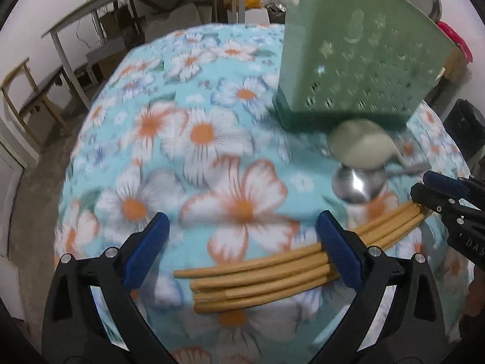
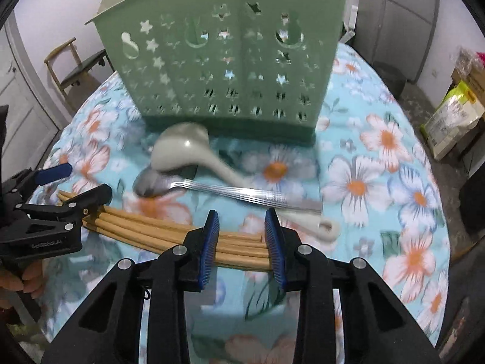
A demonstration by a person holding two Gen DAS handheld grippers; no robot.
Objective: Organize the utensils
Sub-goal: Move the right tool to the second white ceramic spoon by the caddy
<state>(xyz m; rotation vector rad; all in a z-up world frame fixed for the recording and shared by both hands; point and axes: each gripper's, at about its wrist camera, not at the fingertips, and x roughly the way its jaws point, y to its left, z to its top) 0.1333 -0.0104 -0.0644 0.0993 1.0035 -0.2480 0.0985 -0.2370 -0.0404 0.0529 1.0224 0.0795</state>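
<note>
On the round table with the blue flowered cloth (image 2: pixel 379 163) stands a pale green plastic utensil holder with star-shaped holes (image 2: pixel 230 60). It looks empty as far as its holes let me see, so I judge the task is at its beginning: nothing is sorted yet.

All utensils lie on the cloth in front of the holder: a beige plastic ladle-shaped spoon (image 2: pixel 182 148), a steel spoon with a ribbed handle (image 2: pixel 230 192) just beside it, and a bundle of tan wooden chopsticks (image 2: pixel 145 227) nearest to the person.

The left gripper (image 1: pixel 242 248) is wide open and holds nothing; one finger is over the chopsticks. The right gripper (image 2: pixel 242 242) is also open, its jaws on both sides of the chopstick bundle, not closed on it. Probably the chopsticks go first, then both spoons remain.
</note>
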